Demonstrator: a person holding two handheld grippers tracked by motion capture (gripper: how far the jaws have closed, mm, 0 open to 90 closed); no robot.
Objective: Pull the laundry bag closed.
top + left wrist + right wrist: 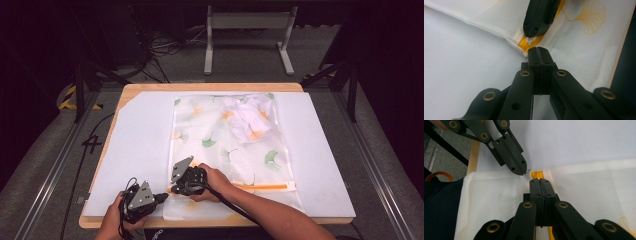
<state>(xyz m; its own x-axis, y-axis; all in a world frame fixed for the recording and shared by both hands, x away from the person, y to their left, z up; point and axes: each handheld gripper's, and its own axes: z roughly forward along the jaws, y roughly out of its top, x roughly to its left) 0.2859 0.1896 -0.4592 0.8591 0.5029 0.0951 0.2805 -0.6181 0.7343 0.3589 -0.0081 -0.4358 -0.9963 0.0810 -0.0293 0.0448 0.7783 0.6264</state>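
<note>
A white mesh laundry bag printed with green and yellow ginkgo leaves (227, 145) lies flat down the middle of the white sheet (140, 150) that covers the wooden table (210, 87), its orange zipper (265, 186) running along the bag's near end, close to the table's near edge. A crumpled white garment (247, 120) sits inside the bag toward its far right corner, so the loading looks done. The zipper's orange line reaches from the bag's near left corner to its right side; whether the bag's mouth is open or closed along that line cannot be told from these pictures.

Both tongs meet at the zipper's left end. The right gripper (172, 189) is clenched, its tips on the mesh just beside the orange zipper end (537, 174); whether fabric or the slider is pinched there is hidden under the jaws. The left gripper (165, 197), nearer the table's near left corner, is also clenched, its tips just at the bag's corner by the zipper (530, 42), with nothing visibly between them. By my reading, the work is at the zipper's end stop, and any last tug or a release remains.

Around the table lies grey carpet, with metal rails along both sides, black tripod legs, tangled cables, and a white metal frame (248, 35) beyond the far edge in a dark room.
</note>
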